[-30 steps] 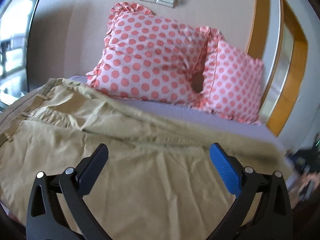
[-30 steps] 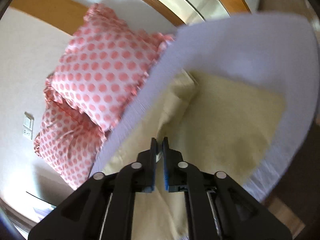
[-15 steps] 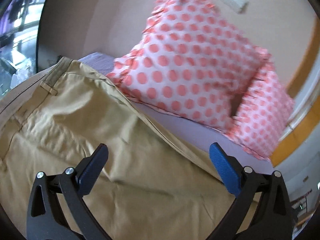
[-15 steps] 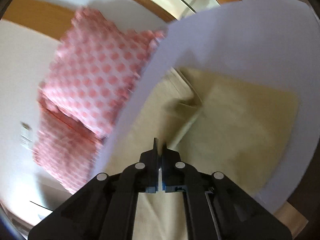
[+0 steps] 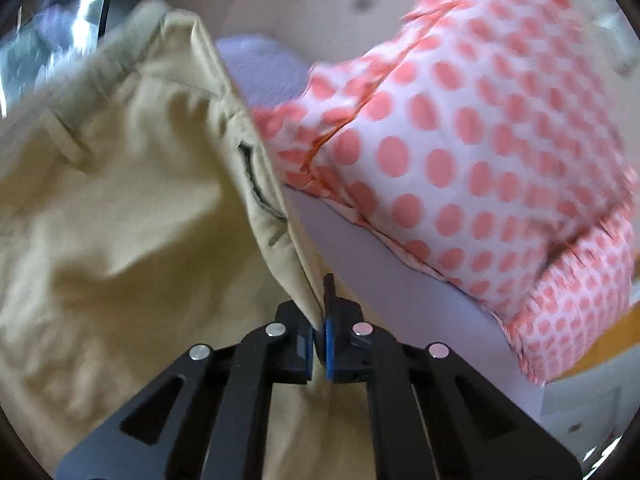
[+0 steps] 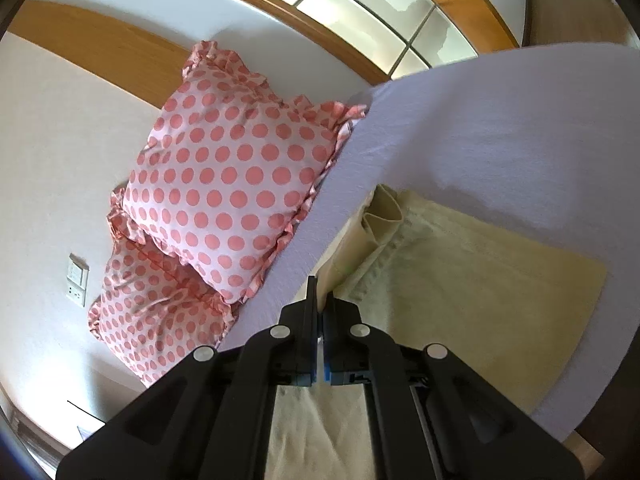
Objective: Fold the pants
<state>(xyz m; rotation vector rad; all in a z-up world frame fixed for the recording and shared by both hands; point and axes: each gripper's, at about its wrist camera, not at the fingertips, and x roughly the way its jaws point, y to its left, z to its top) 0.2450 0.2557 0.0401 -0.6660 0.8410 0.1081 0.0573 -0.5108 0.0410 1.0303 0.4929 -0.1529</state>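
the pants [image 5: 120, 208], a pale khaki pair, lie spread over the lavender sheet of the bed [image 6: 500, 128], with the waistband end and a belt loop showing at the upper left of the left wrist view and one long side edge raised off the sheet. the left hand-held gripper [image 5: 320, 344] is closed on that raised edge, the cloth running up from between its blue pads in a taut ridge past a pocket opening. the right hand-held gripper [image 6: 319, 344] is also closed; a strip of the same khaki cloth rises from just ahead of its fingertips, so it seems to be pinching the edge too, though the pads hide the actual contact. beyond it a hem end stands open like a small tube, and the rest of the fabric lies flat on the sheet.

judging from this, the step in hand is the lengthwise fold: both ends of one side are held and lifted, ready to be carried across onto the other leg. the next move calls for both grippers to travel together, keeping the edge stretched between them, and to lay it down square on the far edge before letting go.

two polka-dot pillows [image 6: 224, 184] lean against the wall near the held edge, and a wall socket [image 6: 77, 280] sits farther off.
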